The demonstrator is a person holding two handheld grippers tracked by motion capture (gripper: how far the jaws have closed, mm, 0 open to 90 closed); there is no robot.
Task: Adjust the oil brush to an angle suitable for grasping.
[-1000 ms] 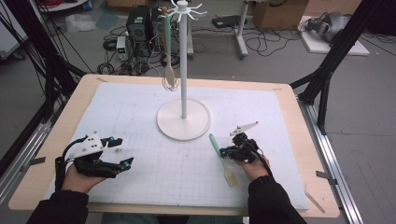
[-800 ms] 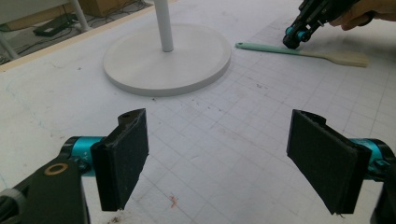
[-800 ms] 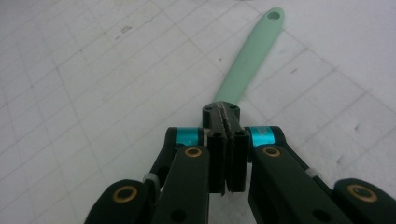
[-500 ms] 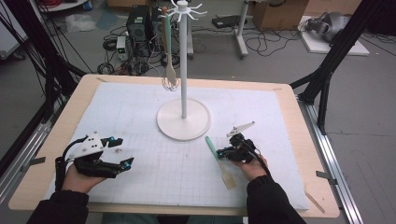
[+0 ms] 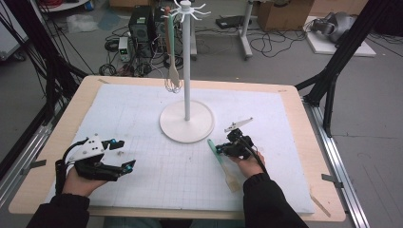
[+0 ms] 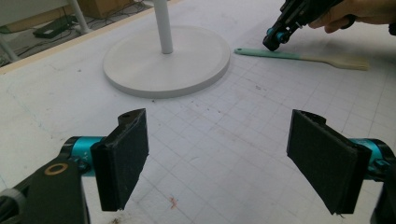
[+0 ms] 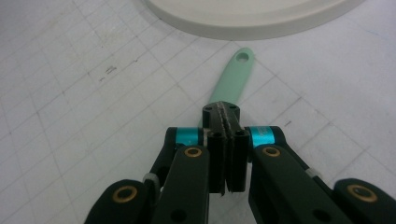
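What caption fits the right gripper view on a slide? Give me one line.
Right gripper with jaws shut over the mint-green spatula handle, just short of the white stand base.

Lighting is even, diffuse and moderately bright; the white mat (image 5: pixel 157 166) on the desk (image 5: pixel 304 156) reads clean without glare. Shadows are soft and faint beneath the stand base (image 5: pixel 186 124). High view is slightly soft; the floor toward 12 o'clock is dimmer. Gripper views show near-field blur on the jaws.
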